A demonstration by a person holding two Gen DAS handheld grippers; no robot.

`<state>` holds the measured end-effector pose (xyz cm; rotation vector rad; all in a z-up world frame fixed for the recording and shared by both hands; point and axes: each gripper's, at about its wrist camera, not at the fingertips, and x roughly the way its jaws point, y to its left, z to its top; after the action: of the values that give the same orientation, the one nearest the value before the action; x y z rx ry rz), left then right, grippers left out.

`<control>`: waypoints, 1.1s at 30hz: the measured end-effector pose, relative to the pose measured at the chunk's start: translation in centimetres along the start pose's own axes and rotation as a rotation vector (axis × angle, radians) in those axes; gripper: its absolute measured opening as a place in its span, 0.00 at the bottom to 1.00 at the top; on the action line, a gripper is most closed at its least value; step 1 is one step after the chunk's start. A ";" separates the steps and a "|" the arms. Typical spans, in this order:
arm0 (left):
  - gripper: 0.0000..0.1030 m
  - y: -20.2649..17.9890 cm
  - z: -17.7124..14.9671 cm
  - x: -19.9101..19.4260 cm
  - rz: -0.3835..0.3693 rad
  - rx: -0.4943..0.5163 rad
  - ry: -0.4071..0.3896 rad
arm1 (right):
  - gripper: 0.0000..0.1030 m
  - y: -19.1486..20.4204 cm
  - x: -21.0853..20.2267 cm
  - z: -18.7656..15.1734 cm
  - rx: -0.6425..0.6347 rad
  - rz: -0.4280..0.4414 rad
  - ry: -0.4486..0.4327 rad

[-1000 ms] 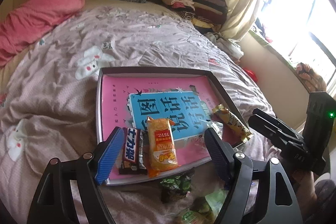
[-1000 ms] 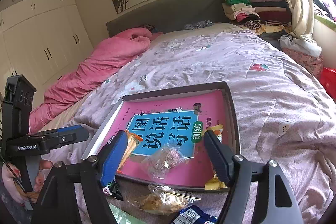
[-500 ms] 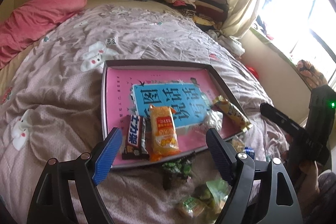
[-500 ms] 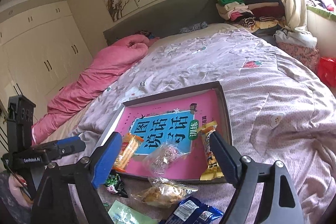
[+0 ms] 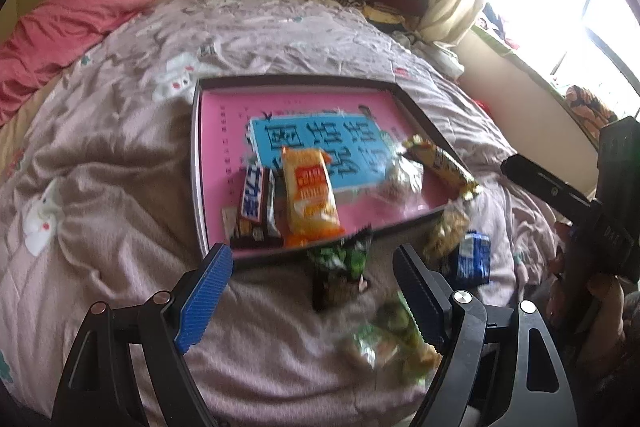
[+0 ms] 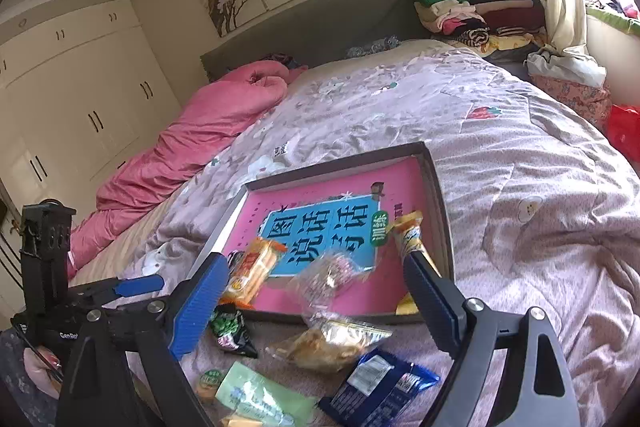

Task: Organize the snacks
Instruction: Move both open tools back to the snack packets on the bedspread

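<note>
Both cams ride low over the bed, looking forward between their own spread jaws toward the headboard. Both catch the tray [image 5: 197, 163] [image 6: 439, 203] just past the jaw tips, and each sees the other gripper off to one side.

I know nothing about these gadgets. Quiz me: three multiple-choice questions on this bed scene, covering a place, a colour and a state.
1. Where is the blue packet?
A in the tray
B on the bedspread in front of the tray
C on the pillow

2. What colour is the tray floor?
A pink
B green
C white

3. How is the right gripper?
A shut on a snack
B open, holding nothing
C out of view

Answers: B, it lies outside the tray's near rim; A, pink surrounds the blue label; B, its jaws stand wide apart.
</note>
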<state>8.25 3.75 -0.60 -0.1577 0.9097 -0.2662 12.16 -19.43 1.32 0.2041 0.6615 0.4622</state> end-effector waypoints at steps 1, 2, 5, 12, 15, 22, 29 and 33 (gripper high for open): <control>0.81 0.0 -0.3 0.0 -0.001 0.004 0.011 | 0.86 0.2 -0.1 -0.2 -0.004 0.002 0.002; 0.81 -0.1 -0.5 0.1 0.000 0.008 0.017 | 0.87 0.3 -0.2 -0.3 -0.007 0.000 0.004; 0.81 -0.2 -1.0 0.2 0.002 0.018 0.036 | 0.87 0.7 -0.4 -0.9 -0.014 0.002 0.015; 0.81 -0.9 -1.9 0.4 0.000 0.049 0.064 | 0.87 1.6 -0.6 -2.0 -0.020 0.006 0.044; 0.81 -1.0 -2.2 0.6 0.002 0.056 0.083 | 0.87 1.9 -0.6 -2.5 -0.028 0.004 0.053; 0.81 -1.3 -3.0 1.2 0.006 0.074 0.131 | 0.87 2.9 -1.0 -3.9 -0.043 0.002 0.093; 0.81 -1.7 -3.9 1.8 -0.001 0.097 0.173 | 0.87 4.1 -1.1 -6.0 -0.066 -0.012 0.169; 0.81 -2.1 -4.1 2.0 -0.010 0.116 0.186 | 0.87 4.5 -1.2 -7.2 -0.065 -0.007 0.211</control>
<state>5.76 1.02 -4.08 -0.0299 1.0752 -0.3465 5.20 -15.81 -2.18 0.0921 0.8519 0.5018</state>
